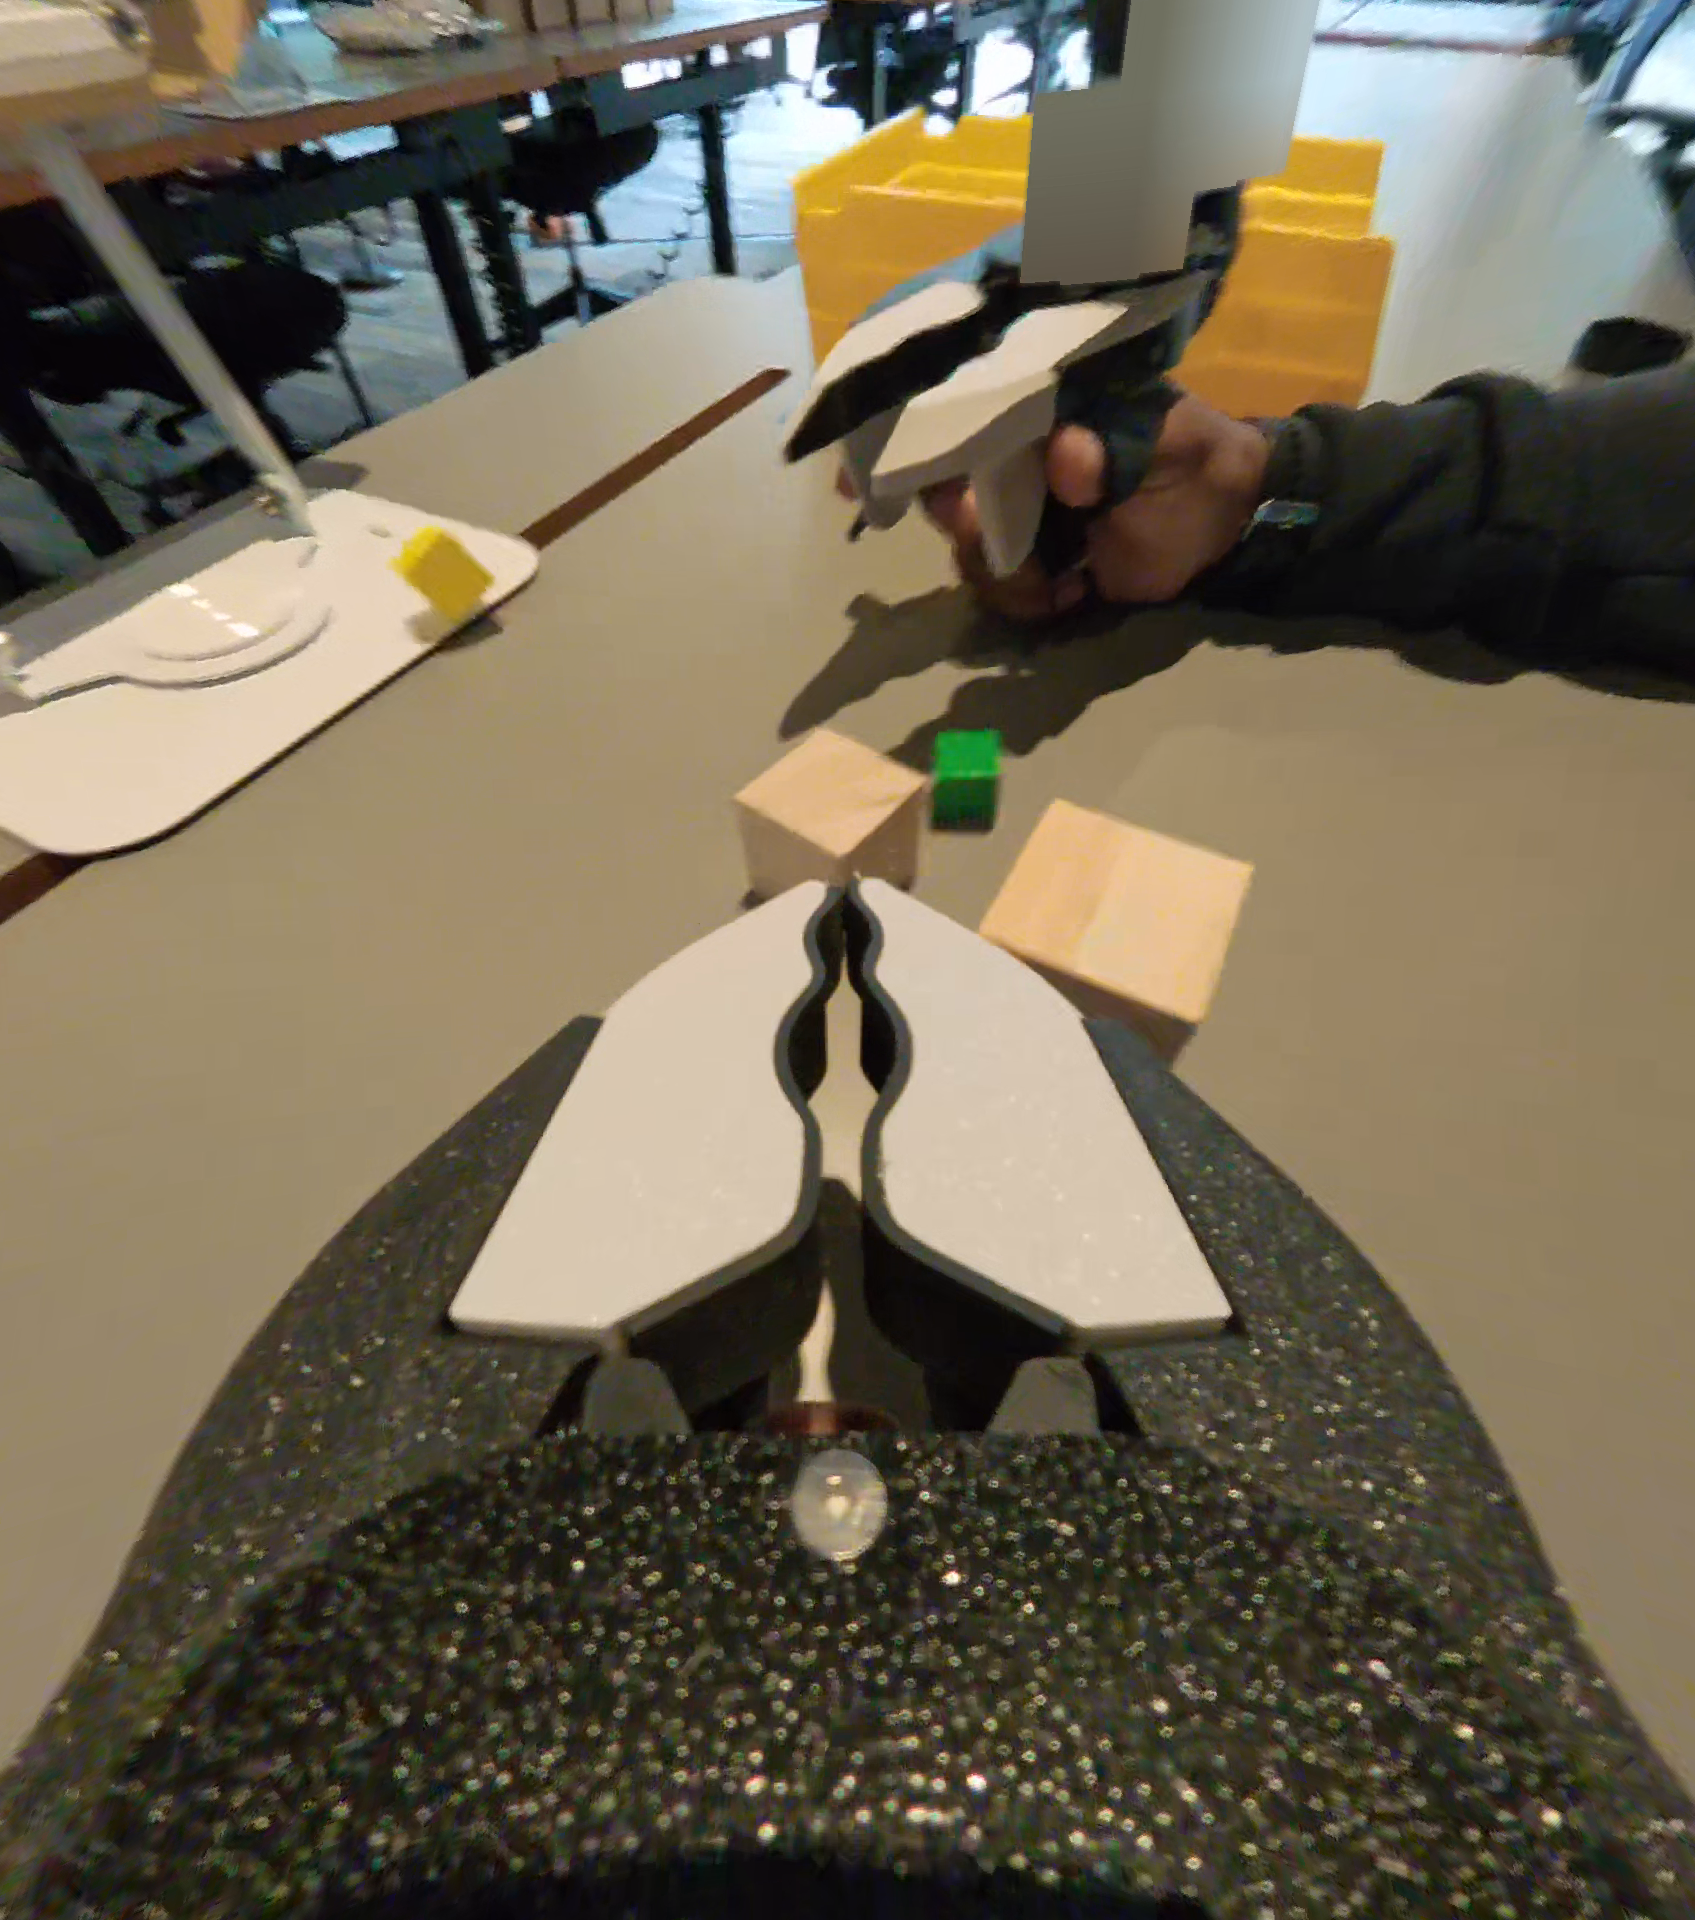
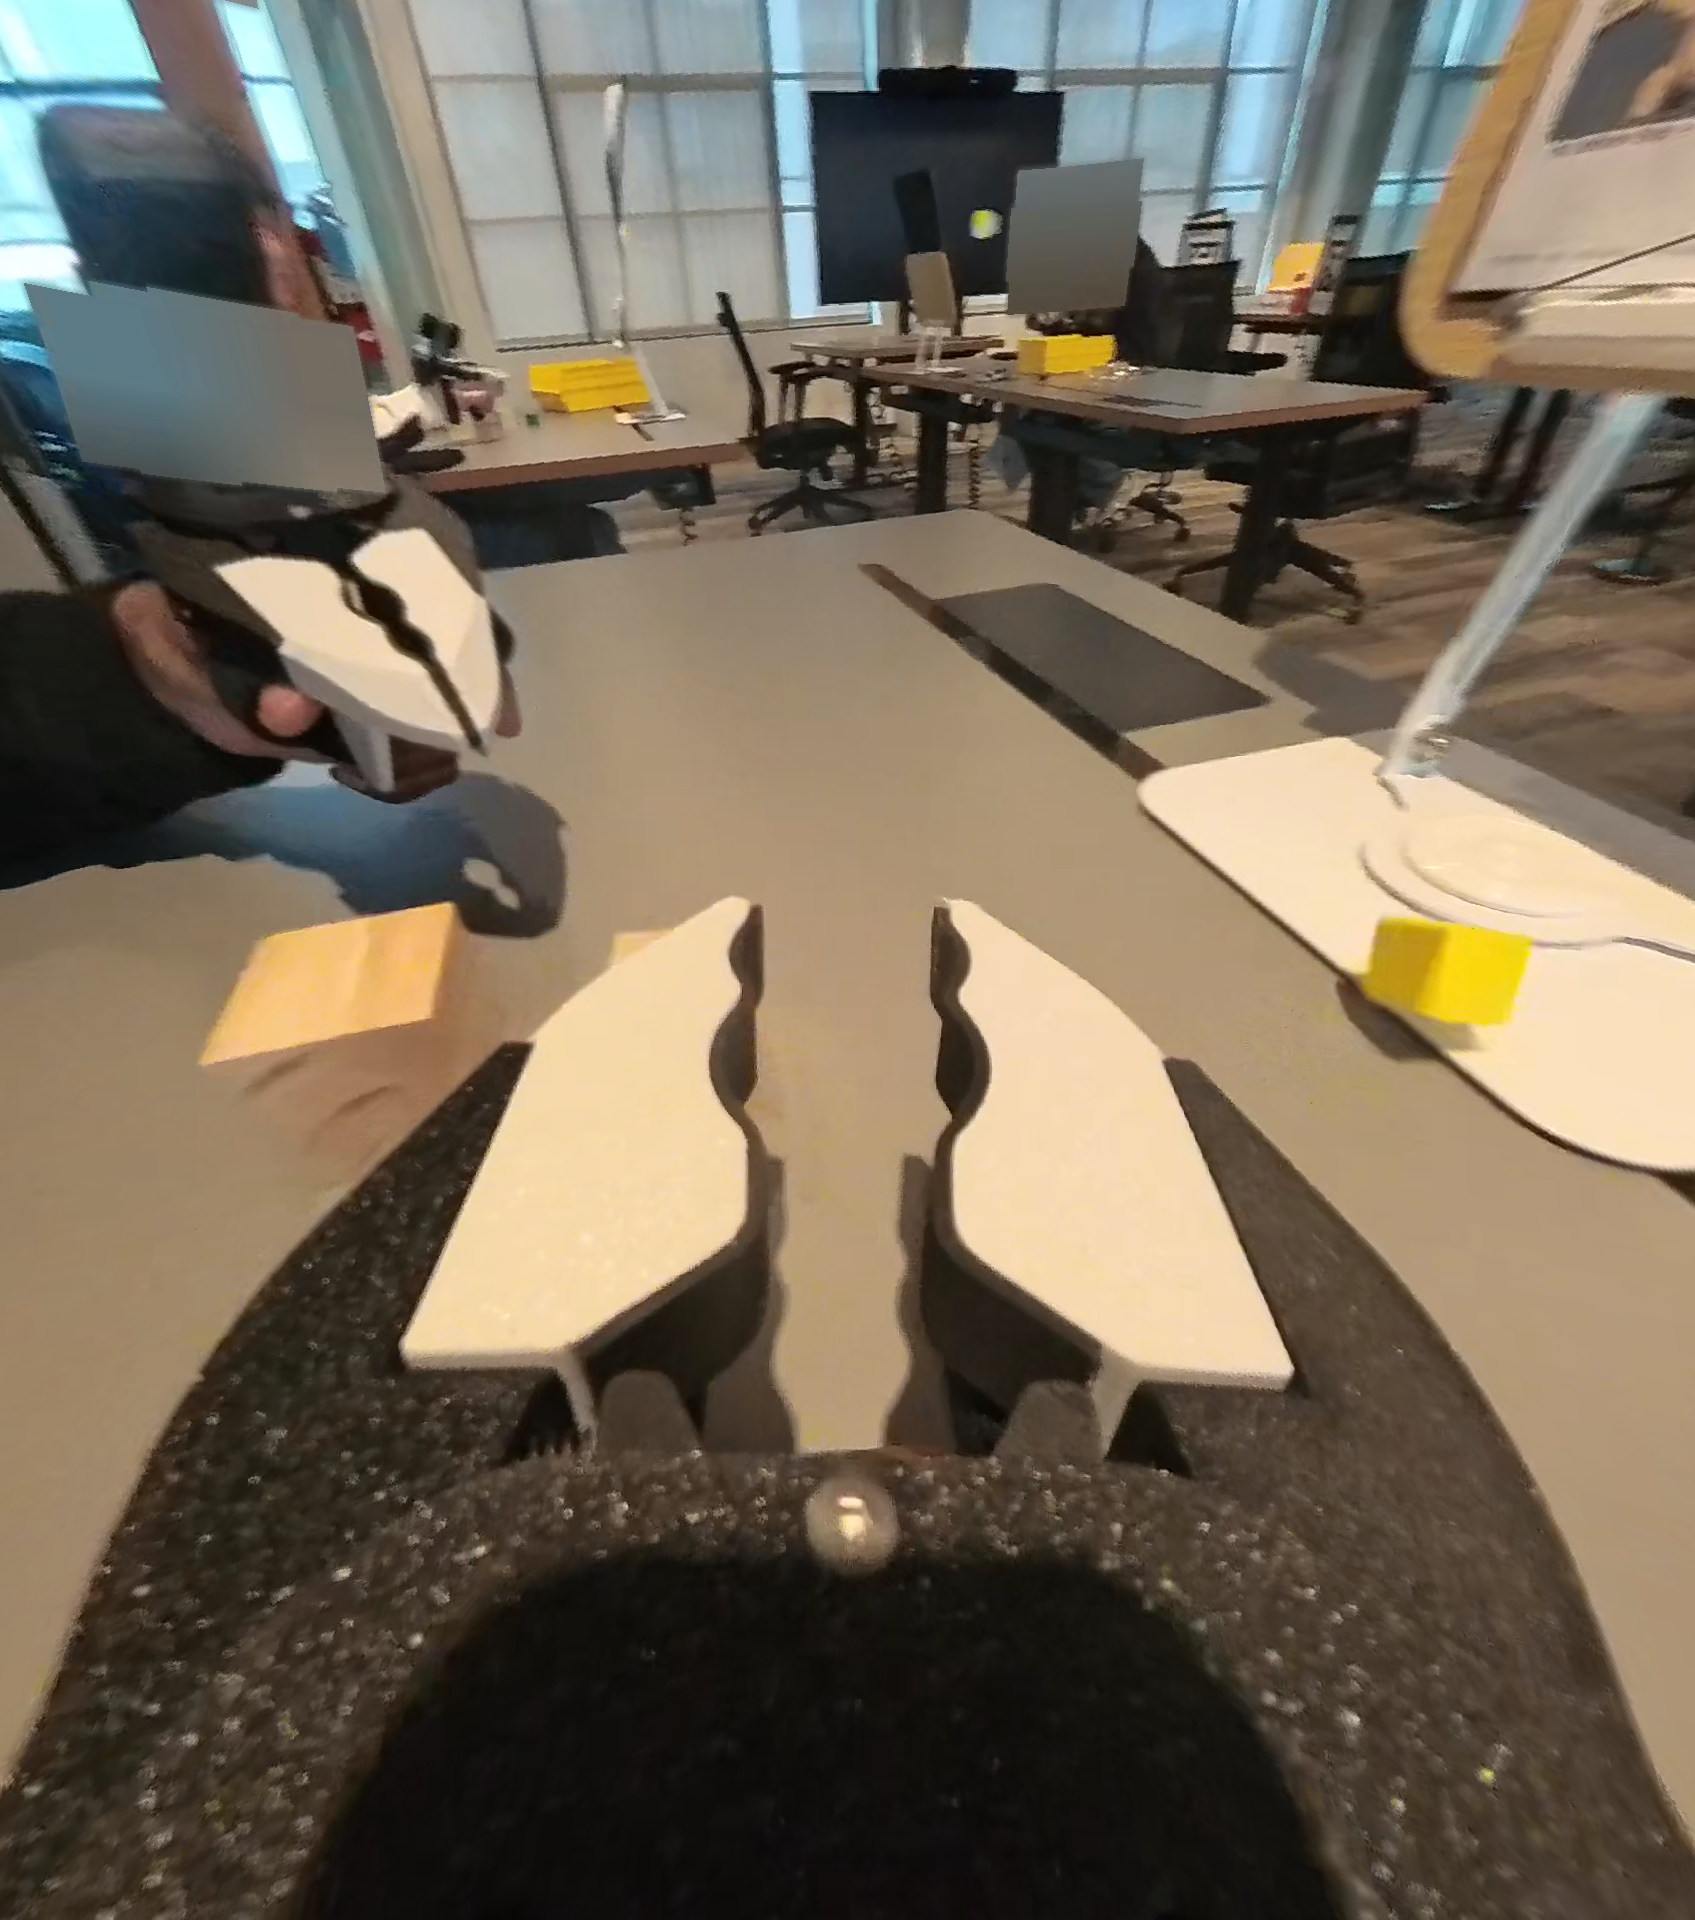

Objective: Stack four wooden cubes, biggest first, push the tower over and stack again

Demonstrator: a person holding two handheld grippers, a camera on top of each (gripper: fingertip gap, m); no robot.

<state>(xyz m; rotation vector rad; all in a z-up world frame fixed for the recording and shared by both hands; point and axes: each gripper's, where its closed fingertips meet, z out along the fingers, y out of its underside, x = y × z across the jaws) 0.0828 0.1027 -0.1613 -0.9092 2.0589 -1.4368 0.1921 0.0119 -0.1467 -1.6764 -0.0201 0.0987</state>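
On the grey tabletop (image 1: pixel 303 1039), bare surface surrounds three loose cubes: the large pale wooden cube (image 1: pixel 1118 920), a medium pale wooden cube (image 1: pixel 827 810) beside it, and a small green cube (image 1: pixel 965 779) just beyond. The left gripper (image 1: pixel 845 891), fingers pressed together and empty, points at the medium cube. The right gripper (image 2: pixel 845 914) hovers with fingers parted, empty. A yellow cube (image 2: pixel 1445 966) rests apart on a white stand base (image 2: pixel 1601 1081). No legible writing.

Pale matt wooden cubes (image 1: pixel 830 805); glossy green cube (image 1: pixel 965 777).

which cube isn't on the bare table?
The yellow cube: it sits on the white board. The green cube and both plain wooden cubes lie on the grey table.
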